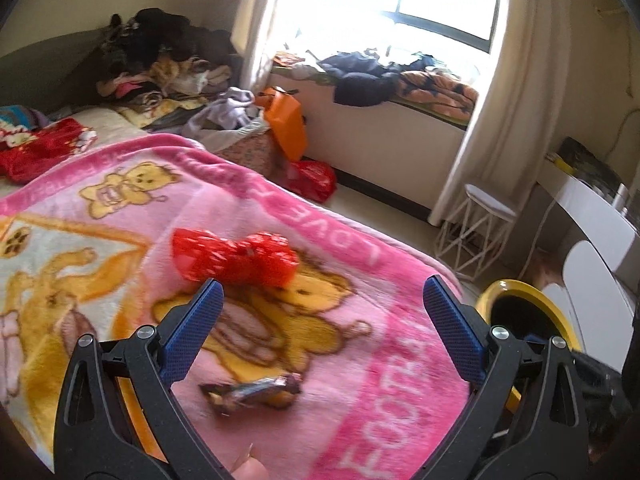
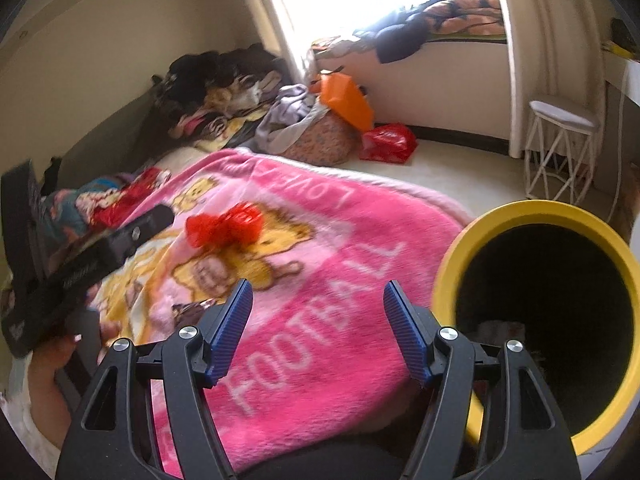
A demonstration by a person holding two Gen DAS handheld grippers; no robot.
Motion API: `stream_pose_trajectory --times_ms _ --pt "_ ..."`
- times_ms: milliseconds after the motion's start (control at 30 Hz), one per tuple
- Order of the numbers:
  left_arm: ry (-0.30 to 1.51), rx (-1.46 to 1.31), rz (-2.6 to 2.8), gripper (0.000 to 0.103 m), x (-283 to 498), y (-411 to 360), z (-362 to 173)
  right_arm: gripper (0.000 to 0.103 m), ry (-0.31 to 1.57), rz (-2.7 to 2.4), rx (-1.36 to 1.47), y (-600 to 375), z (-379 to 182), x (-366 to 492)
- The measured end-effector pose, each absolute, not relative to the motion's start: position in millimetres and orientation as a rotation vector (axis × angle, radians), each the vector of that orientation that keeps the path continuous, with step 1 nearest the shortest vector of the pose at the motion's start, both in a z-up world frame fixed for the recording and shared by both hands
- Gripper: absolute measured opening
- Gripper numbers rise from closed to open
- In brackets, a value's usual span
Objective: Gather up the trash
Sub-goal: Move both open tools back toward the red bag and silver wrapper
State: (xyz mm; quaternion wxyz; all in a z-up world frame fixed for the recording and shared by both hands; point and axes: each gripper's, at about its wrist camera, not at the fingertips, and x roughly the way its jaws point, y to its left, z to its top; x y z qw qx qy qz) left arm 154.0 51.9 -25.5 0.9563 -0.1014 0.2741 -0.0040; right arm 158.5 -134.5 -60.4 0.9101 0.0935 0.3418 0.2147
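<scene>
Trash lies on my pink blanket [image 1: 120,216]: a crumpled red wrapper [image 1: 236,258] near the middle and a brown wrapper [image 1: 252,394] closer to me (blurred, so its print is unreadable). My left gripper [image 1: 320,324] hangs above the brown wrapper, jaws spread wide and empty. My right gripper [image 2: 318,330] is released too, nothing between its jaws, just beside the yellow bin [image 2: 520,210].

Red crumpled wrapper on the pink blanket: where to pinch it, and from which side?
Grip the red wrapper at its pinched middle, coming from above with the open left gripper. It lies flat like a bow, puffed at both ends, narrowest at the centre, so the jaws would likely close best across that waist.
</scene>
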Motion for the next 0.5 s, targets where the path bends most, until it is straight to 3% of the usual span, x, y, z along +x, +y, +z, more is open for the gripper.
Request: stream_pose_trajectory --times_ms 500 --pt "0.596 -0.262 0.11 0.092 170 131 -45 0.065 0.837 0.583 0.155 -30 -89 177"
